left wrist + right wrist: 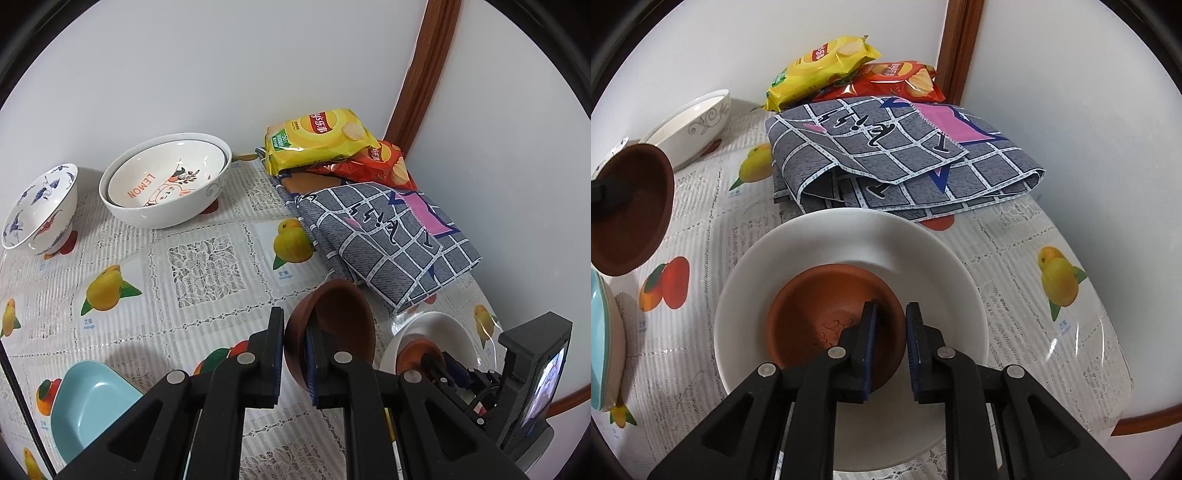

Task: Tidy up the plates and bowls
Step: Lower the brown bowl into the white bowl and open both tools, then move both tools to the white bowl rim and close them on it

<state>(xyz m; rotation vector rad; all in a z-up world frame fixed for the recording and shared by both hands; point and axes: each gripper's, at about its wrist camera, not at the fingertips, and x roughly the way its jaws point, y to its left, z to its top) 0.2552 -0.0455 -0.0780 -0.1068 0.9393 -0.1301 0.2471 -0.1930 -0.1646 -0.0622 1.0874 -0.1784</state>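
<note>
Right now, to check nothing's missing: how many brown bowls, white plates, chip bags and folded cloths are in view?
Brown bowls: 2
White plates: 1
Chip bags: 2
Folded cloths: 1
Total: 6

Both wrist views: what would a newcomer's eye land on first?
The left gripper holds a dark brown bowl by its rim, tilted above the table. The right gripper straddles the rim of a terracotta saucer lying in a white plate. Behind, bright chip bags top a folded grey checked cloth.
</note>
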